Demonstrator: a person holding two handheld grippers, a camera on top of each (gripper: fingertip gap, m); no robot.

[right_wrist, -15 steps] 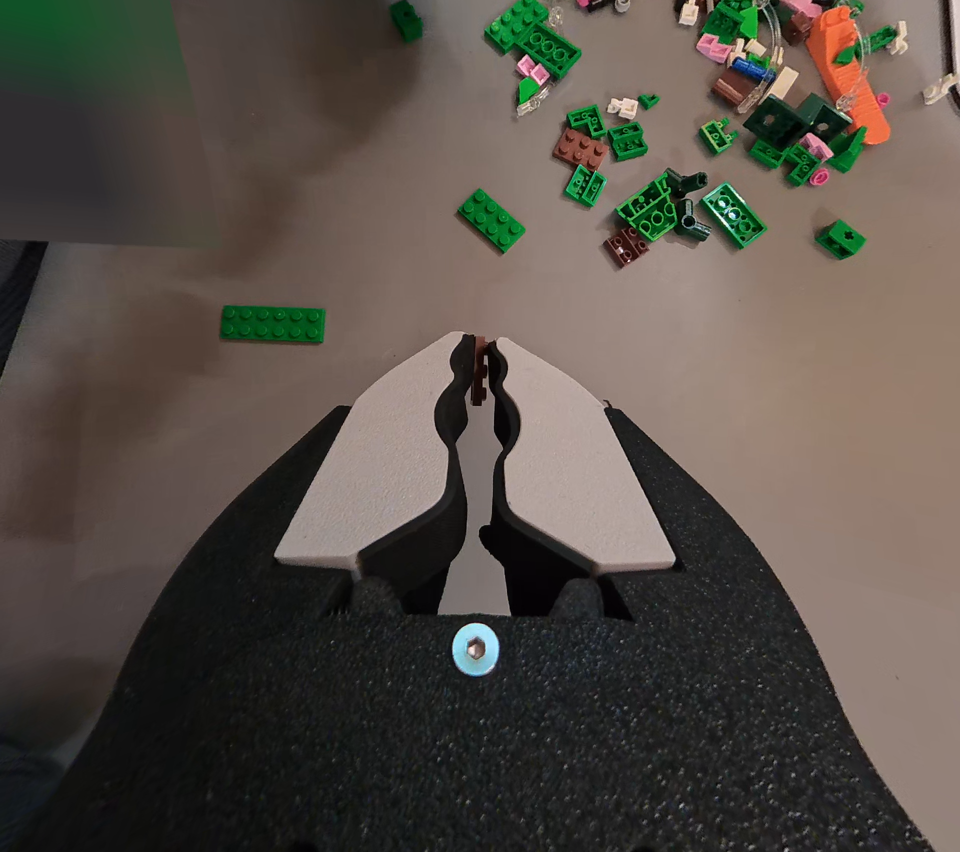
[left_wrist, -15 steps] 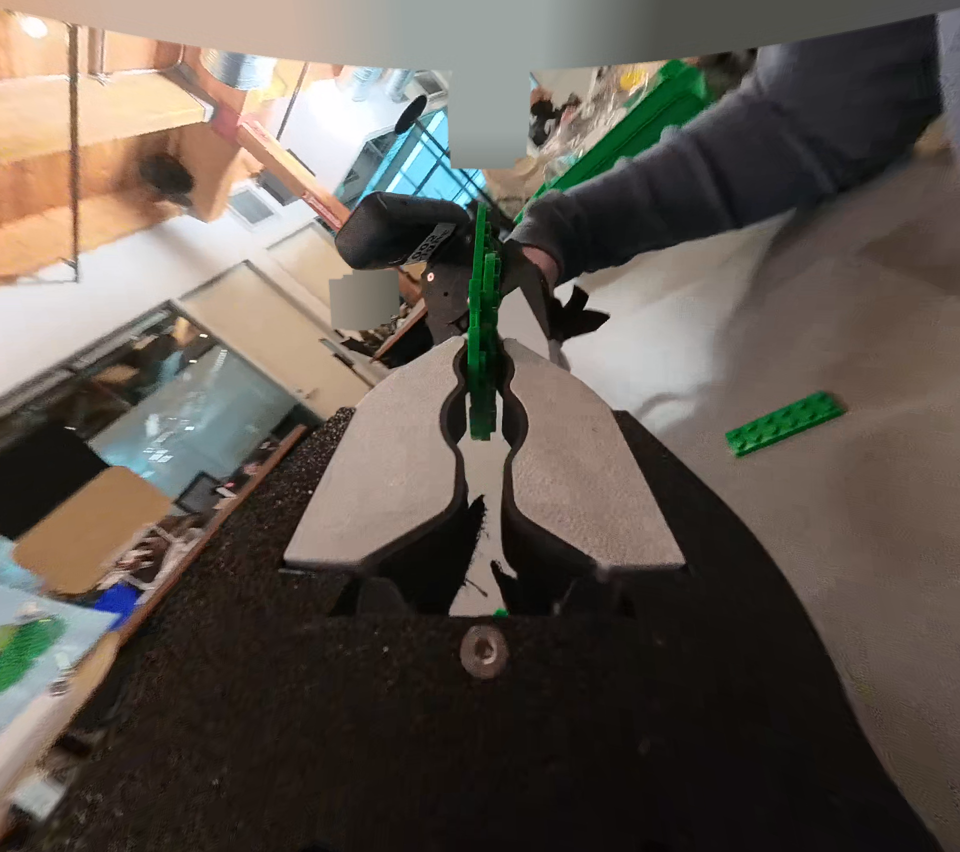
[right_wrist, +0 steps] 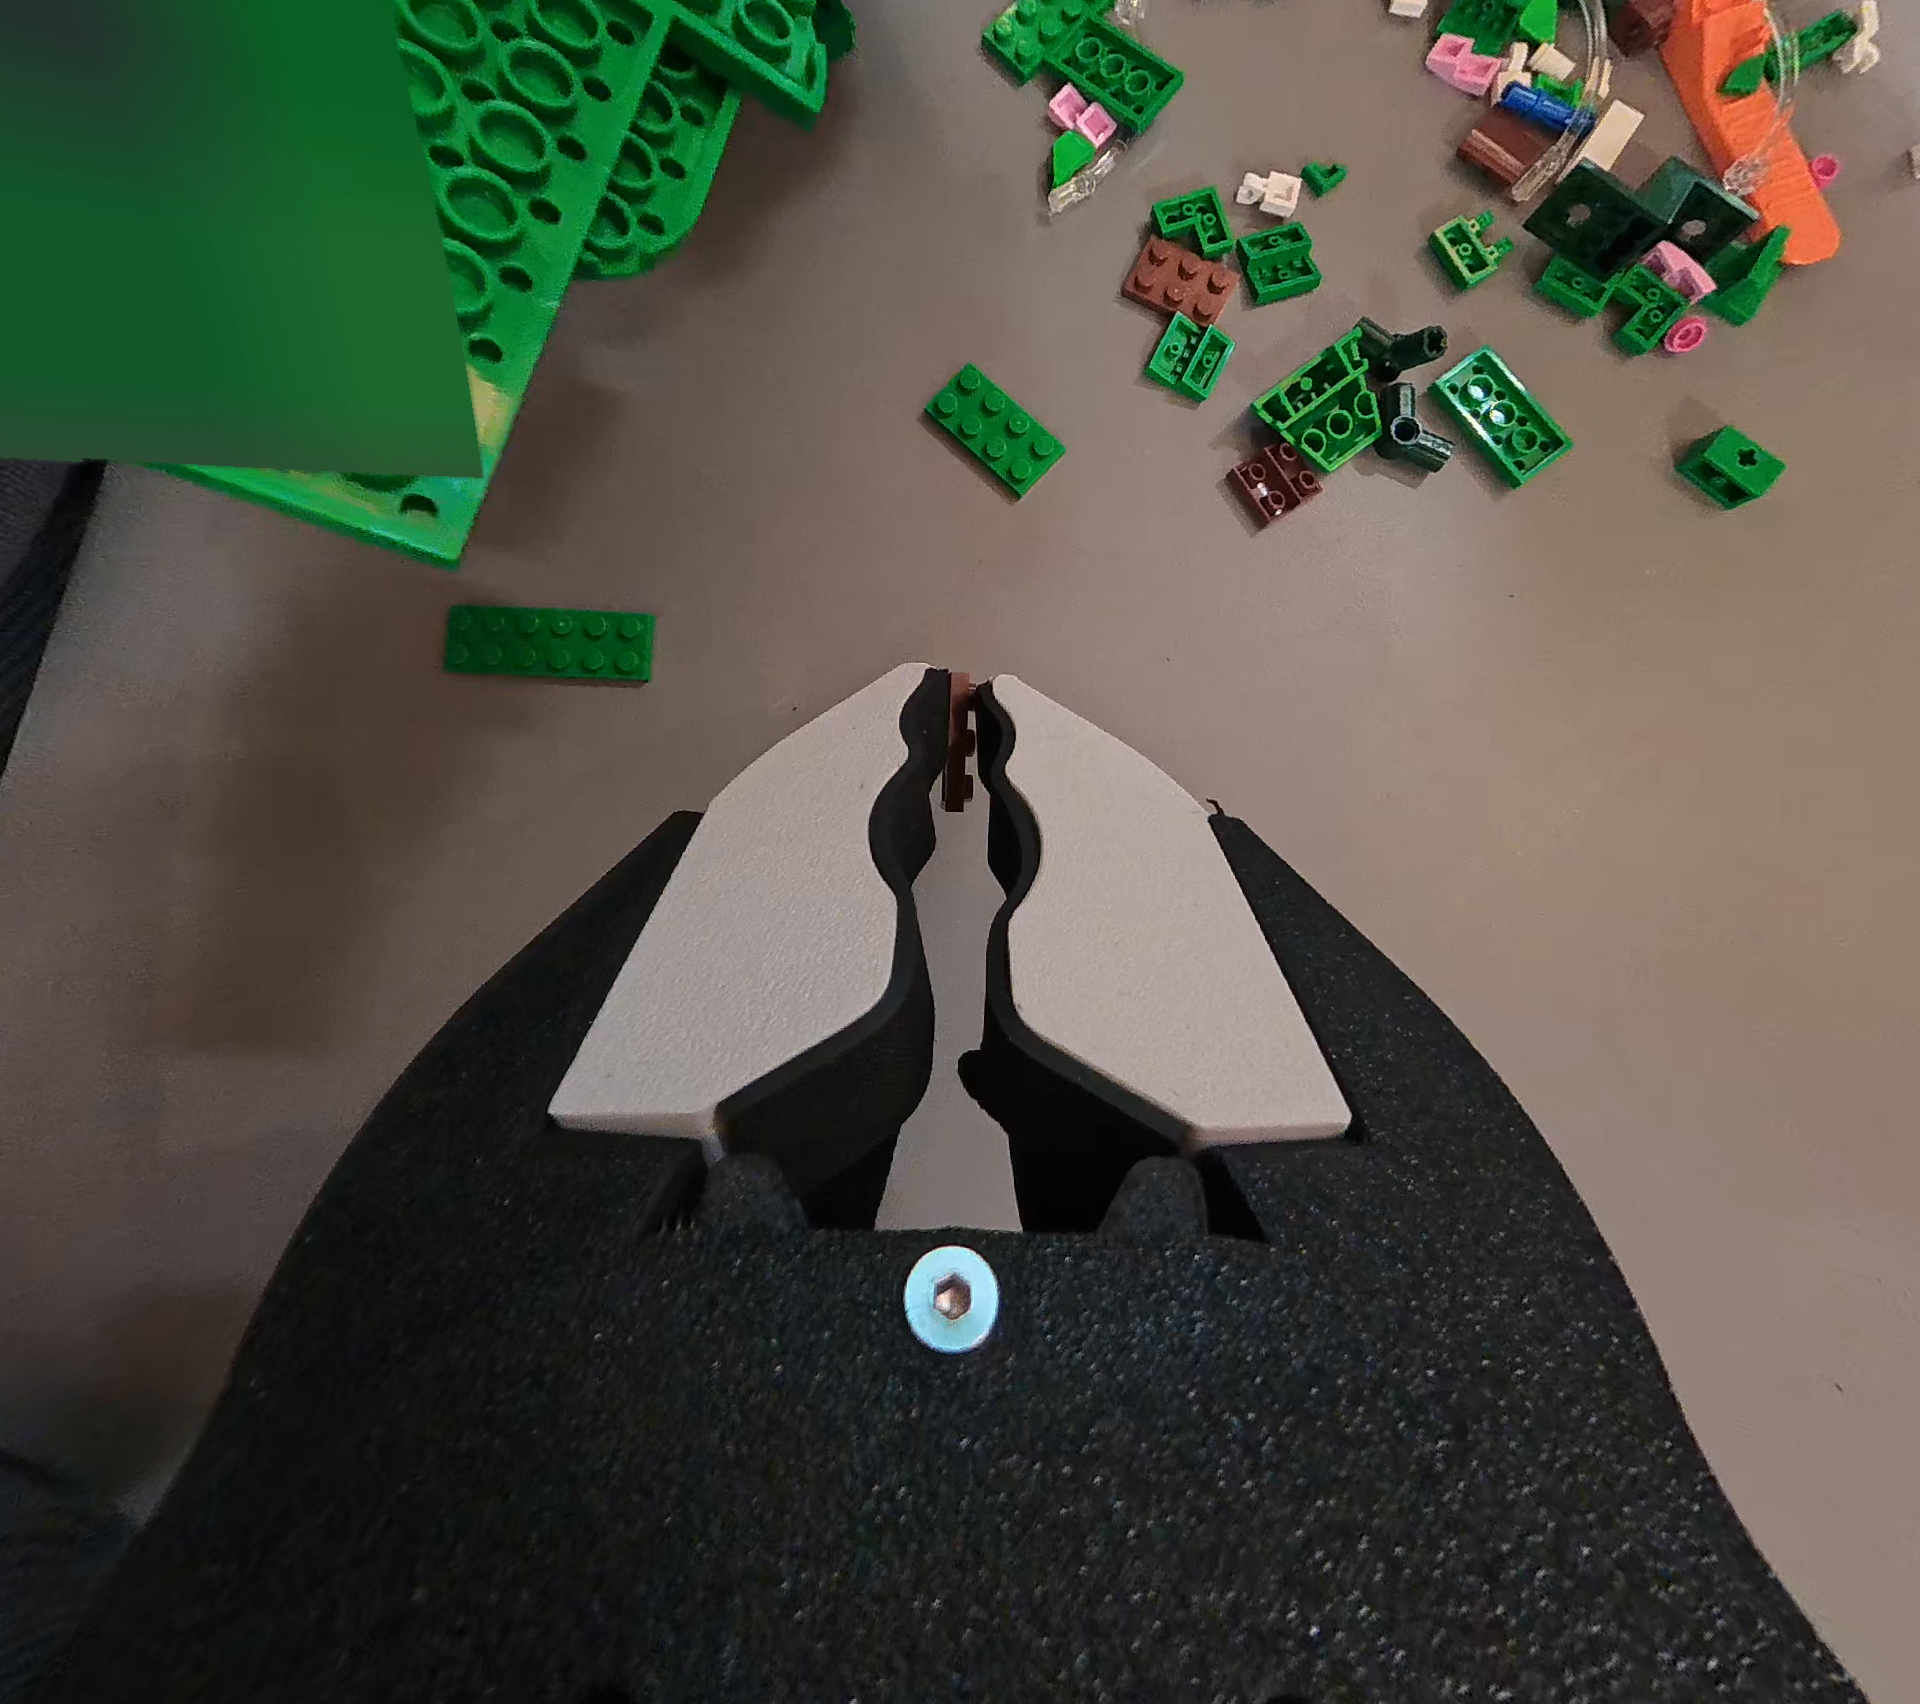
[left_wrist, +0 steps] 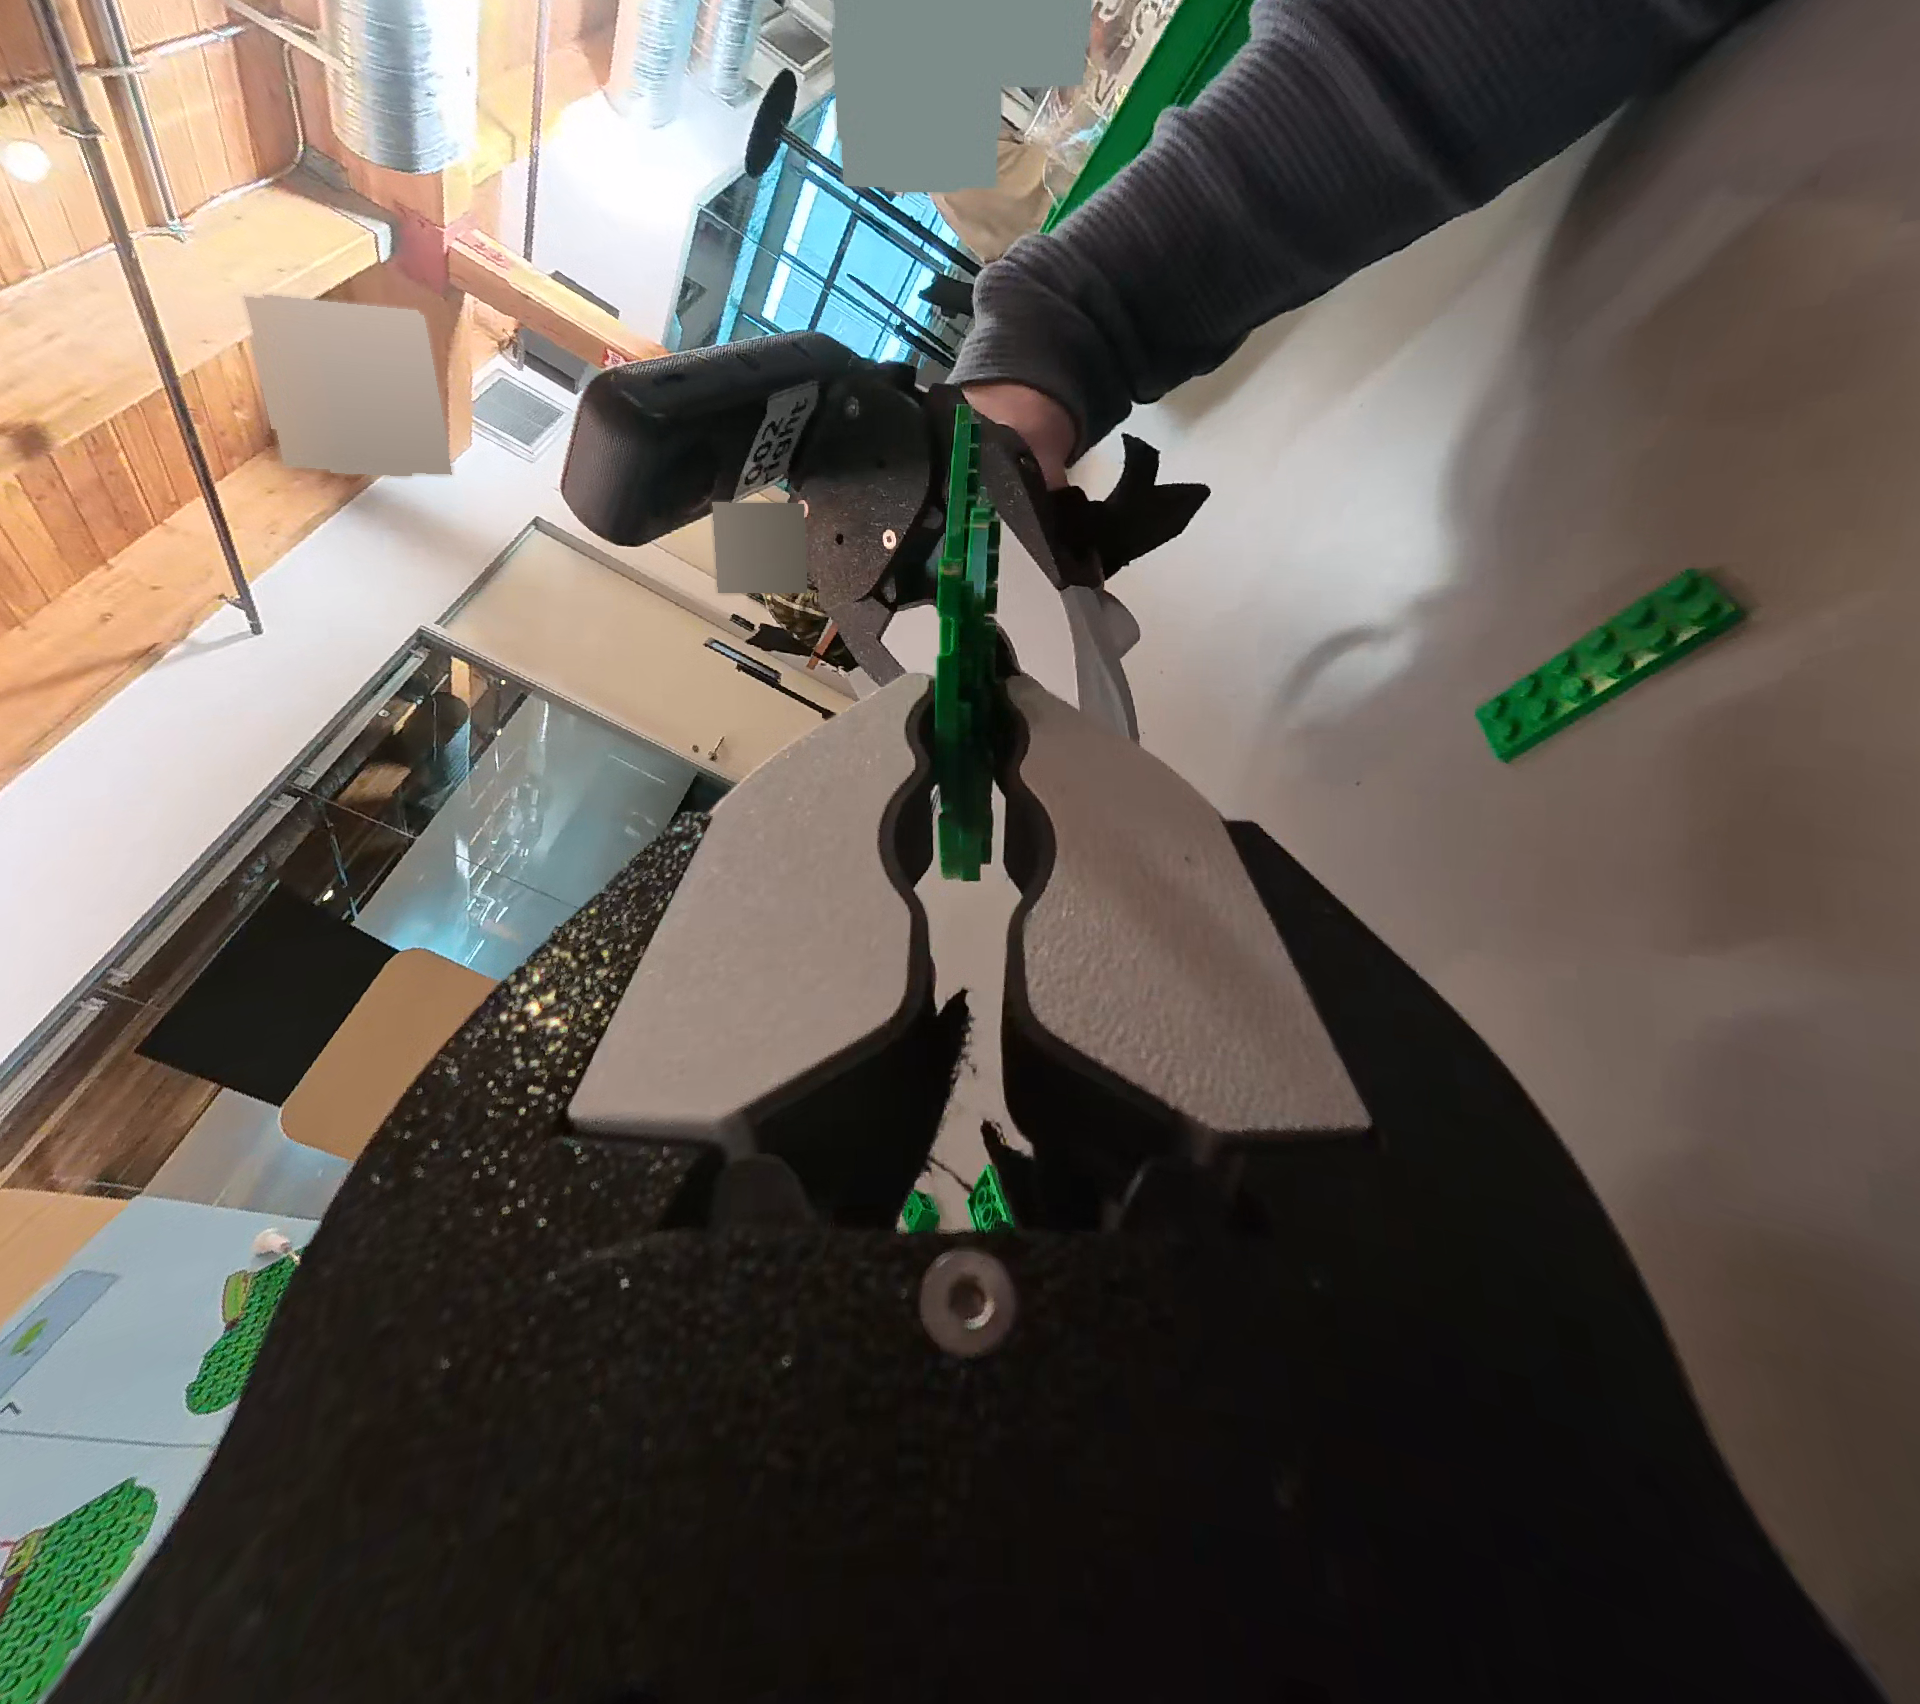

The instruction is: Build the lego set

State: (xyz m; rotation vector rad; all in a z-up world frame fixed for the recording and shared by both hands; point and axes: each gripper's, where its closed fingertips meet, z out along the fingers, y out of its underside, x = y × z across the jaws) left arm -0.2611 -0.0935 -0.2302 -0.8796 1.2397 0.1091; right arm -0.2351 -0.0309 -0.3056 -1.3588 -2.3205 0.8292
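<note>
- Right wrist view: right gripper (right_wrist: 961,693) pinches a small brown plate (right_wrist: 958,740), near the long green plate (right_wrist: 549,642).
- Left gripper (left_wrist: 966,698) clamps the green assembly (left_wrist: 964,719) edge-on.

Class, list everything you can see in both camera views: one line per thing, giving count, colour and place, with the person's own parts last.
Plate assembly: one, green, held edge-on in the left gripper, off the table.
Small plate: one, brown, clamped at the right gripper's tips.
Long plate: one, green, flat on the table, apart from the pile.
Loose bricks: many, mostly green, some brown, pink, white, scattered at the far right.
Curved piece: one, orange, in the pile.
Table: one, grey.
Instruction sheet: one, pale, lower left.
Left gripper: black, grey fingers.
Right gripper: black, grey fingers.
Sleeve: dark grey.
</note>
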